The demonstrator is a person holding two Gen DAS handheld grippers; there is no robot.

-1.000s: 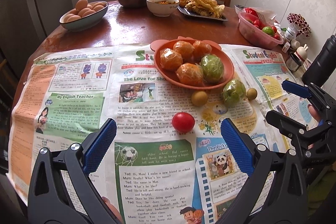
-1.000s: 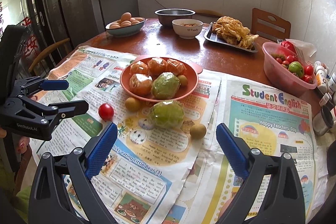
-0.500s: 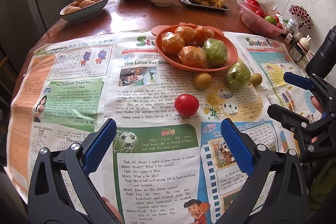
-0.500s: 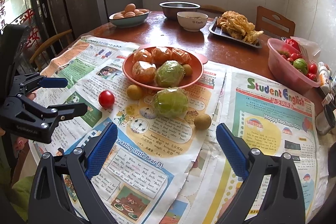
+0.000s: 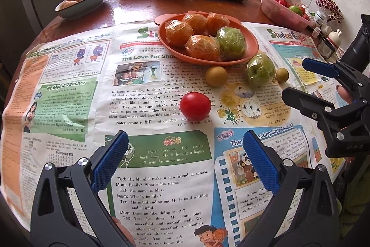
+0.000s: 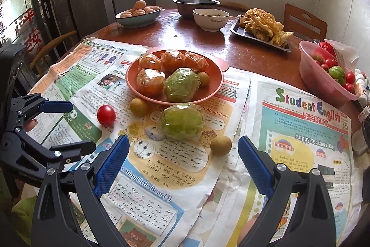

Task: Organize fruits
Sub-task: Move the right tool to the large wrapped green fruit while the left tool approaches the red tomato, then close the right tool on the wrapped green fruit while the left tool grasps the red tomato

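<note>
Where it lies loose on the newspaper (image 5: 148, 112), near of the orange plate (image 5: 251, 51), the red tomato (image 5: 195, 106) reads as light, smooth, round, thin-skinned: prone to roll and bruise; take it gently across its widest girth. Left gripper (image 5: 185, 155): low, level, aimed at it, jaws spread, empty. Right gripper (image 6: 183, 155): jaws spread, facing the wrapped green fruit (image 6: 182, 121).

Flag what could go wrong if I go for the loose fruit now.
The red tomato lies free on newspaper; a nudge from the open left claw may roll it. The wrapped green fruit looks slippery in film. The right claw could bump the small brown fruit beside it.
</note>
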